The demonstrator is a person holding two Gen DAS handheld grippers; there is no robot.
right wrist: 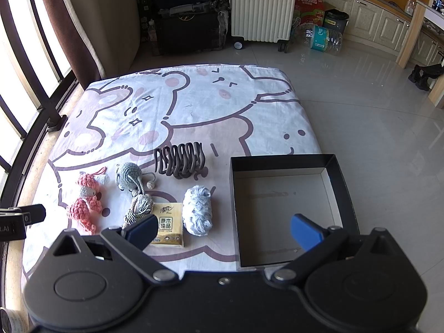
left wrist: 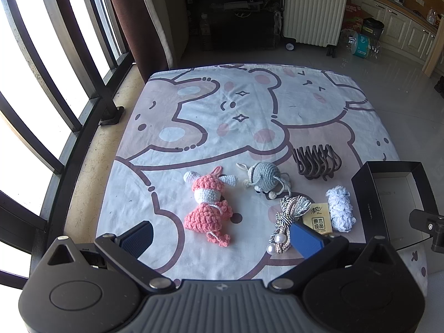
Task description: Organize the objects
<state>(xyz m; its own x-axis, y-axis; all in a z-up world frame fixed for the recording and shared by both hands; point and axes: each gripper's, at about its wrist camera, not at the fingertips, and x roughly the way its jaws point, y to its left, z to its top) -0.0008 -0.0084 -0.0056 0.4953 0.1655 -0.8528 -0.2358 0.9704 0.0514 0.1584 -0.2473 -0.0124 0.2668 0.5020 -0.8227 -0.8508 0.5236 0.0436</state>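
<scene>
Starting out: nothing boxed yet, both grippers wide open and empty.

From the left wrist, the left gripper hovers with jaws spread wide, holding nothing, over the near part of the cloth. The pink doll lies between its fingers; the grey doll, hair clip, cord, tissue pack and white yarn sit farther right, all loose on the cloth, with the box at far right. From the right wrist, the right gripper is equally wide open and empty, near the box's near left corner; the box interior looks bare. By my judgement all six items are left to put in.
</scene>
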